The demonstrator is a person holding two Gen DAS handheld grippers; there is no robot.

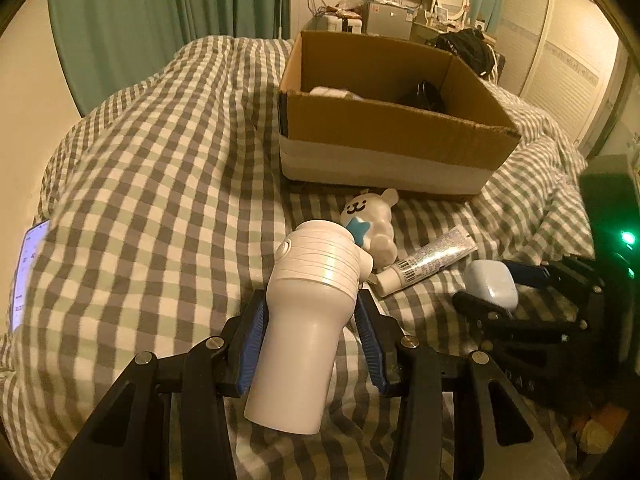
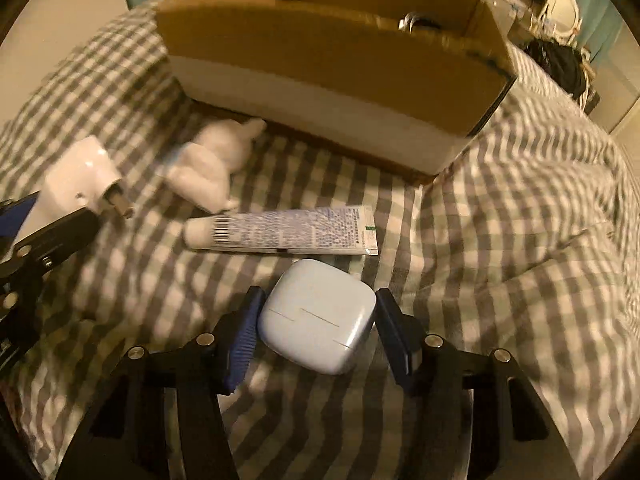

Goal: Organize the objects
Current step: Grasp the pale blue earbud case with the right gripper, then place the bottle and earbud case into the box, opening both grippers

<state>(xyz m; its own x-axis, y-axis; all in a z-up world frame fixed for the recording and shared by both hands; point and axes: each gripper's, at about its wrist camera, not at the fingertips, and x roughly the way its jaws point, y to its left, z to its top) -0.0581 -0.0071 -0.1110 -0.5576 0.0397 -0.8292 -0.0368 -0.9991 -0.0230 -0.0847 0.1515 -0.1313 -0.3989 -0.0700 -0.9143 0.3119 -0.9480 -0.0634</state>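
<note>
My left gripper (image 1: 311,300) is shut on a white ribbed handheld device (image 1: 312,304), held tilted above the checked bedcover; the device (image 2: 80,176) also shows at the left of the right wrist view. My right gripper (image 2: 319,296) points down at the bed, its blue pads against both sides of a pale blue rounded case (image 2: 318,320). In the left wrist view the case (image 1: 494,284) sits low on the right. A white bear toy (image 1: 372,220) and a printed tube (image 1: 428,260) lie between the grippers and an open cardboard box (image 1: 380,136).
The box (image 2: 320,64) holds a white thing (image 1: 332,92) and a black thing (image 1: 428,96). A lit phone (image 1: 28,272) lies at the bed's left edge. Green curtains, a cluttered dresser and a wardrobe stand behind the bed.
</note>
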